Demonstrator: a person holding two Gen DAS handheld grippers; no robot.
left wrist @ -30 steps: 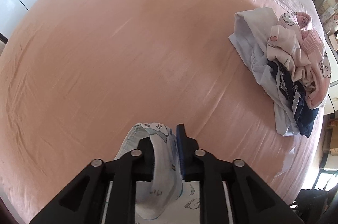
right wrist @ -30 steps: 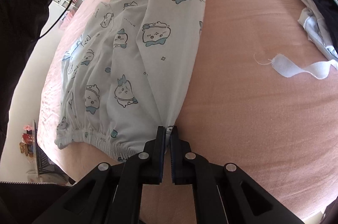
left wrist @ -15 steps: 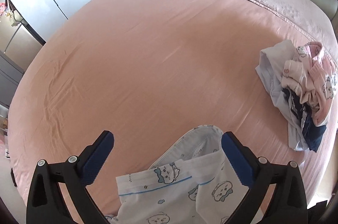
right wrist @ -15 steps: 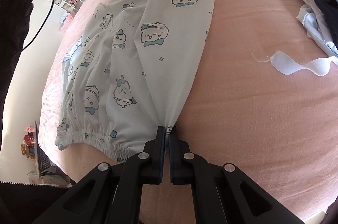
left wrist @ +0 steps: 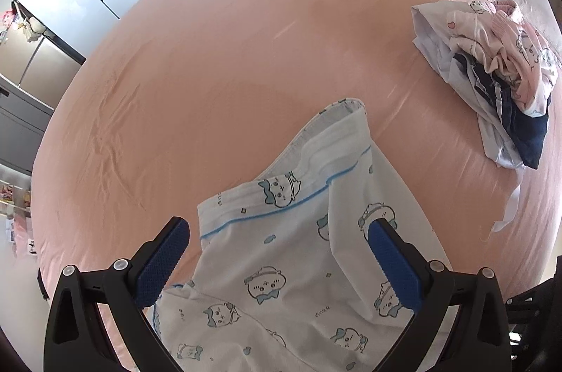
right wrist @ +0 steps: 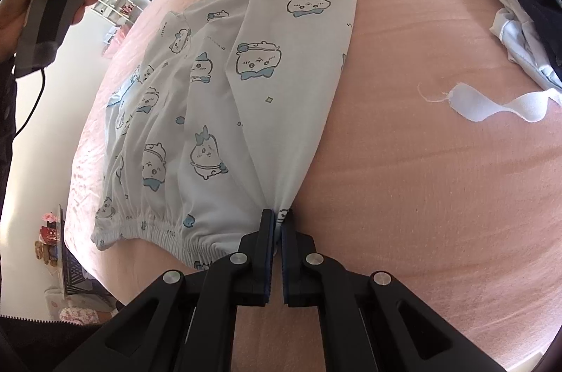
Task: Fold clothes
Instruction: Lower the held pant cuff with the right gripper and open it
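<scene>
Pink bed sheet [left wrist: 217, 63] carries pale cartoon-print pyjama trousers [right wrist: 246, 98], lying lengthwise away from the right hand-held gripper [right wrist: 276, 224], which pinches their waistband corner. Only the left wrist view shows the whole laundry pile [left wrist: 491, 70]. Left hand-held gripper [left wrist: 277, 242] gapes wide above the cuffs.
</scene>
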